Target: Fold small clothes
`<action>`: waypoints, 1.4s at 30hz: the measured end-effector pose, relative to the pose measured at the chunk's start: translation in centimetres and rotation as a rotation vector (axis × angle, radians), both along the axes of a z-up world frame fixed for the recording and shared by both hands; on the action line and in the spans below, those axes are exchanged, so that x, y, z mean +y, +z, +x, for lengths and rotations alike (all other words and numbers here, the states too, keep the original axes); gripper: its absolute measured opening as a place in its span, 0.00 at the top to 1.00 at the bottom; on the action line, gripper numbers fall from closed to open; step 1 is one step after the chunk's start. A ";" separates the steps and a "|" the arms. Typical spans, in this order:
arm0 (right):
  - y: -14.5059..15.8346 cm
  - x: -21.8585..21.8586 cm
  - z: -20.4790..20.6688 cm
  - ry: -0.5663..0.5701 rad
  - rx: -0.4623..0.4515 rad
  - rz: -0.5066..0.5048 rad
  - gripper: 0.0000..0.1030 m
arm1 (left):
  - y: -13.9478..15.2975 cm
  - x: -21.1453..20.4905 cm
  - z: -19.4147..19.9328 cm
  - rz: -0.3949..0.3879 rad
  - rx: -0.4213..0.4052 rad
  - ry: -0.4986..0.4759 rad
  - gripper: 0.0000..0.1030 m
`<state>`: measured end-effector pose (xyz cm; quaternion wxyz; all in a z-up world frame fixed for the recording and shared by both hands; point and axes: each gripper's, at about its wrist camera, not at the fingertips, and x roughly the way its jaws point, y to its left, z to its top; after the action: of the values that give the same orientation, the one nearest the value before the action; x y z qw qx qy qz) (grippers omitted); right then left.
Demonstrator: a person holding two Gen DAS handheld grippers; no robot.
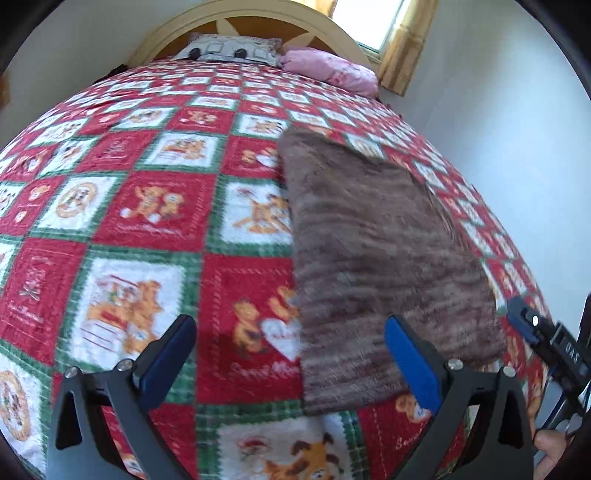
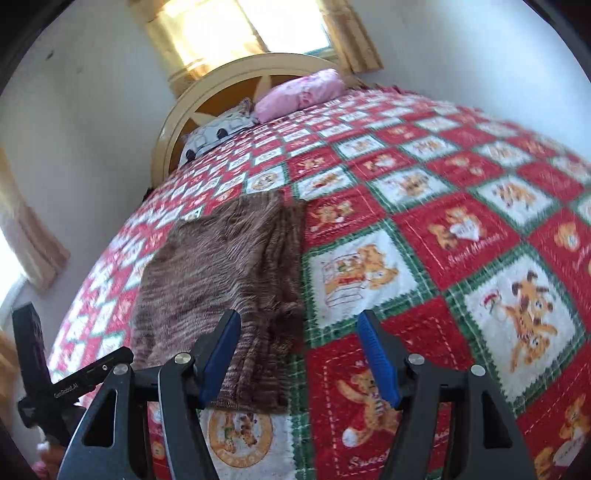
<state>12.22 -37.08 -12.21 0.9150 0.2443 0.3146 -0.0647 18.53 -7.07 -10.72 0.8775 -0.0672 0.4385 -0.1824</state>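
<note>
A brown striped knit garment (image 1: 373, 251) lies flat in a folded rectangle on the red, green and white quilt (image 1: 147, 206). In the right wrist view the same brown garment (image 2: 229, 273) sits left of centre. My left gripper (image 1: 291, 332) hovers open above the garment's near left edge, nothing between its blue pads. My right gripper (image 2: 299, 328) is open too, its left finger over the garment's near right corner, with no cloth pinched. The right gripper (image 1: 543, 336) also shows at the right edge of the left wrist view, and the left gripper (image 2: 62, 373) at the lower left of the right wrist view.
Two pillows, a patterned grey one (image 1: 229, 51) and a pink one (image 1: 328, 70), rest at the rounded headboard (image 1: 258, 14). A curtained window (image 2: 236, 29) lights the wall behind. The bed's right edge and white wall (image 1: 498, 110) lie close beside the garment.
</note>
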 end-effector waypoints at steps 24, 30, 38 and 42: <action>-1.5 0.5 13.7 0.125 0.153 -0.048 0.30 | -1.5 -6.8 9.0 0.132 0.033 -0.015 0.00; -1.9 0.2 13.3 0.127 0.128 -0.032 0.29 | -1.6 -7.0 8.3 0.138 0.003 -0.002 0.00; -1.5 0.4 15.8 0.157 0.185 -0.020 0.19 | -1.6 -6.8 8.9 0.130 0.006 -0.003 0.00; -1.5 2.7 15.9 0.220 0.180 -0.151 0.32 | -1.6 -7.2 8.9 0.139 -0.001 -0.002 0.00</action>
<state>28.07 -34.39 -13.74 0.9003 0.1319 0.4146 -0.0092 27.47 -14.23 -12.33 0.8802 -0.0058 0.4494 -0.1523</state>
